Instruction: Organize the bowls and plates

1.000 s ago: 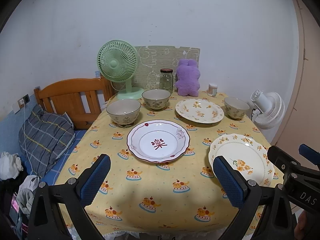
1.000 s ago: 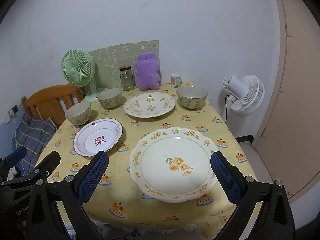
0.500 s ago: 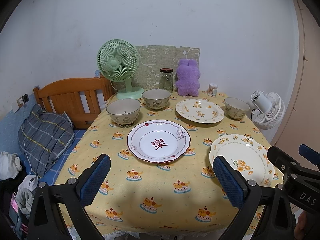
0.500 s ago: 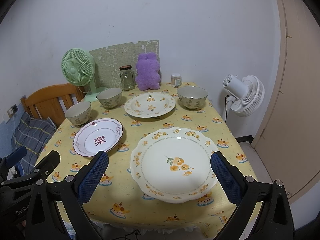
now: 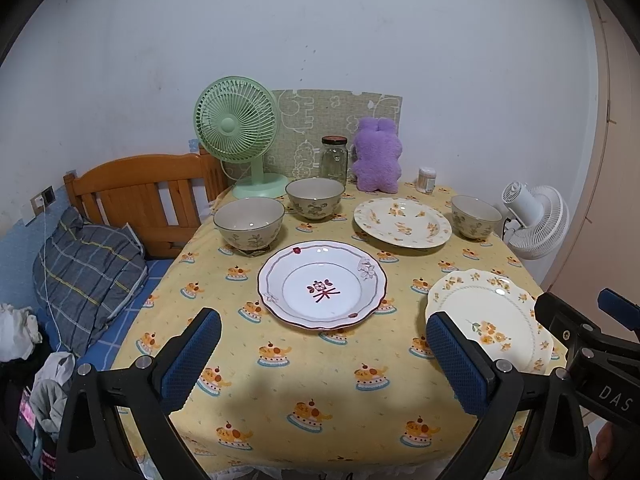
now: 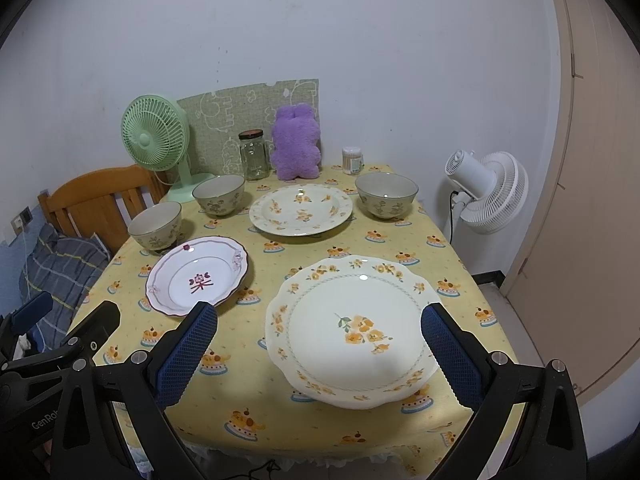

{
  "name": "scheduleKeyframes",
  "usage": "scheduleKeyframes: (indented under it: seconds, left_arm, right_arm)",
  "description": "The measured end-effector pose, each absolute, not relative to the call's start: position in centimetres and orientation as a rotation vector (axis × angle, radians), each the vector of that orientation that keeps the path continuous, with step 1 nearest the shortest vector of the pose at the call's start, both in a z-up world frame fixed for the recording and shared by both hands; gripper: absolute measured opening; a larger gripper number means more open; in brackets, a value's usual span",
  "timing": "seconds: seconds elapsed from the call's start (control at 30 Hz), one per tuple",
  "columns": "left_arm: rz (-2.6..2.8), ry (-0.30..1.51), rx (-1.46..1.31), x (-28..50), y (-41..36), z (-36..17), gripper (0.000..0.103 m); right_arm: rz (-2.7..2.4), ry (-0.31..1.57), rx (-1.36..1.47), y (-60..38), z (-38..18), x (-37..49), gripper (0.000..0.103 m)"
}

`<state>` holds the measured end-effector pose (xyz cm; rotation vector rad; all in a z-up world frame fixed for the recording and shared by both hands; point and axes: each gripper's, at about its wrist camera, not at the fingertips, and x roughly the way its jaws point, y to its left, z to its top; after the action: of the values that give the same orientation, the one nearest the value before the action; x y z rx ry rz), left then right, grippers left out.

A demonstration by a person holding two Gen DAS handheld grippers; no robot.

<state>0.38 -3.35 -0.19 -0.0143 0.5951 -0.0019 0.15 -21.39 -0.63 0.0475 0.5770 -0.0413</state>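
Observation:
On the yellow tablecloth lie three plates: a white one with a red motif, a large scalloped yellow-flower plate at the front right, and a flowered plate farther back. Three floral bowls stand at left, back centre and right. My left gripper is open in front of the red-motif plate. My right gripper is open, its blue pads either side of the large plate's near half.
At the back stand a green fan, a glass jar, a purple plush toy and a small container. A white fan is off the table's right edge. A wooden bed frame and pillow are left.
Both views have shifted only slightly; the plates and bowls have not moved and both grippers stay open.

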Motion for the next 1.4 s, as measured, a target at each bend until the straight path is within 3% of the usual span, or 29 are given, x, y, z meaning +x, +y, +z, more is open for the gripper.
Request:
scheduleKeyframes:
  seconds: [0.77, 1.2, 1.4]
  left_arm:
    - [-0.119, 0.625, -0.006, 3.6, -1.0, 0.7, 0.102]
    - [-0.147, 0.709, 0.016, 7.6, -6.4, -1.3, 0.095]
    - [-0.141, 0.762, 0.005, 10.5, -10.4, -2.6, 0.093]
  right_arm:
    - [-0.158, 0.625, 0.061, -18.8, 0.5, 1.4, 0.103]
    - [-0.176, 0.691, 0.051, -24.0, -0.5, 5.5, 0.102]
    - [-0.139, 0.754, 0.049, -28.1, -1.8, 9.2, 0.096]
